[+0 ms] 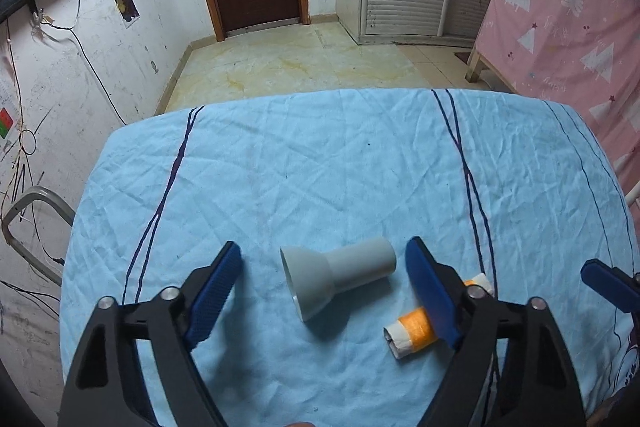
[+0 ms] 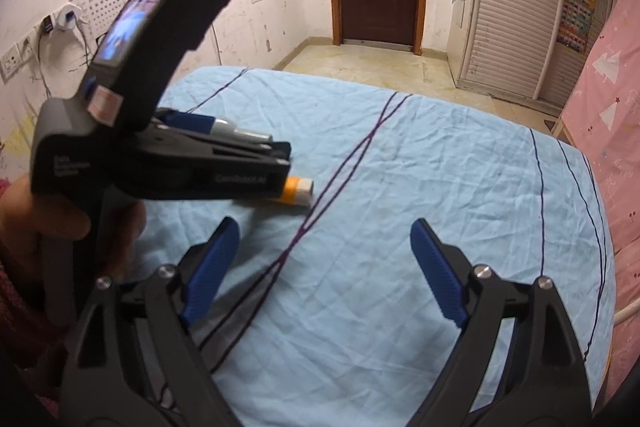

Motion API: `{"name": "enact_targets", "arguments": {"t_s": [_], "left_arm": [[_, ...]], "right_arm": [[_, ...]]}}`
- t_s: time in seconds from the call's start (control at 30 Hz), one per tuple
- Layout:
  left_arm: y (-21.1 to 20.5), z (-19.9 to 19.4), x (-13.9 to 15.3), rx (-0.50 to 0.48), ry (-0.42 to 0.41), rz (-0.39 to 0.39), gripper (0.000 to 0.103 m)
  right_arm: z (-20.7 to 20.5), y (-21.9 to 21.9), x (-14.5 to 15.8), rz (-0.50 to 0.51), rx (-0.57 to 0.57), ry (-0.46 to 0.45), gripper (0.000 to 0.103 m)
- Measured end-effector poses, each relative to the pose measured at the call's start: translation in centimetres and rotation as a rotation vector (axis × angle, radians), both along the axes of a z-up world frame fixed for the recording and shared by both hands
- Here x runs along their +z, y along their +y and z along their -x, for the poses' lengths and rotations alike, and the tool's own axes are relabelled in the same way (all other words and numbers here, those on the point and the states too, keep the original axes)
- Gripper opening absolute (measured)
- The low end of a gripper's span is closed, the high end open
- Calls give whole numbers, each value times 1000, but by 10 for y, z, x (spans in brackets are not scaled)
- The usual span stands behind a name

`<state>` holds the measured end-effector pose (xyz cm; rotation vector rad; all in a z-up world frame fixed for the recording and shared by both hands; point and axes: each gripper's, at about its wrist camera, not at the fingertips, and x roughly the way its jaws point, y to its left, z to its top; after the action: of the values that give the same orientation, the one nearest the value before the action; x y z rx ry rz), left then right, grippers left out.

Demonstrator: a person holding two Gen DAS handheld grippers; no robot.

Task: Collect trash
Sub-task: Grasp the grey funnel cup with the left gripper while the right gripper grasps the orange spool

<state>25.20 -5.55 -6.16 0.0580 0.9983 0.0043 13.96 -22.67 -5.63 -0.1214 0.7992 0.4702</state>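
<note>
Left wrist: left gripper (image 1: 324,277) spread apart around grey funnel-shaped piece (image 1: 340,279) lying on blue sheet (image 1: 320,155), not touching; orange-banded roll (image 1: 412,335) beside. Right wrist: right gripper (image 2: 324,259) spread, empty. Approach step, seemingly; next, closing on the funnel.

On the worktop (image 1: 320,167) under its blue cloth (image 1: 360,147) lie two bits of trash — one grey funnel-shaped tube (image 1: 340,279) and one orange-wrapped paper roll (image 1: 412,333). Two tools — left tool (image 1: 324,267), right tool (image 2: 324,247).
</note>
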Motion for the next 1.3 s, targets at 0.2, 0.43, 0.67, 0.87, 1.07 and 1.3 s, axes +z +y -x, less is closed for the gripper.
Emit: {"name": "enact_targets", "arguments": {"t_s": [0.2, 0.43, 0.67, 0.87, 1.07, 1.3], "left_arm": [[12, 0, 3, 11, -6, 30, 44], [31, 4, 5, 25, -16, 74, 44], [58, 12, 18, 90, -57, 109, 44], [72, 21, 23, 119, -82, 123, 44], [81, 33, 28, 150, -106, 139, 44], [81, 49, 32, 163, -134, 121, 44]], "right_arm": [[-7, 10, -1, 9, 26, 14, 85], [-15, 32, -2, 29, 61, 22, 85], [-33, 51, -9, 45, 70, 56, 85], [-43, 59, -13, 64, 67, 85, 85], [-46, 64, -15, 103, 49, 79, 59], [-40, 57, -12, 70, 46, 68, 57]]}}
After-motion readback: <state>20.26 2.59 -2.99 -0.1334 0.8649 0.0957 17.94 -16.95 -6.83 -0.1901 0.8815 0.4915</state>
